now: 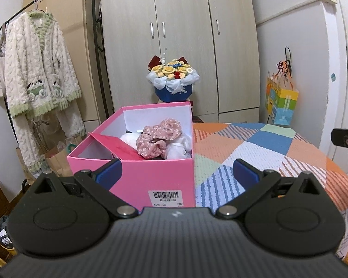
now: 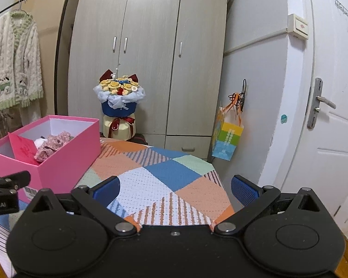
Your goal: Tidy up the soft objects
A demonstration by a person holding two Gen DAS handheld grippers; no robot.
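Left wrist: one pink box [image 1: 150, 173], two spread, empty tongs [image 1: 177, 172].

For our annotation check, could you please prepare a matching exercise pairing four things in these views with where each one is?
Things:
1. floral scrunchie
2. bouquet
3. fleece robe
4. colourful gift bag

Places:
A. on a hanger on the clothes rail
B. inside the pink box
C. hanging on the wall near the door
D. before the wardrobe doors

Pairs: 1-B, 2-D, 3-A, 4-C
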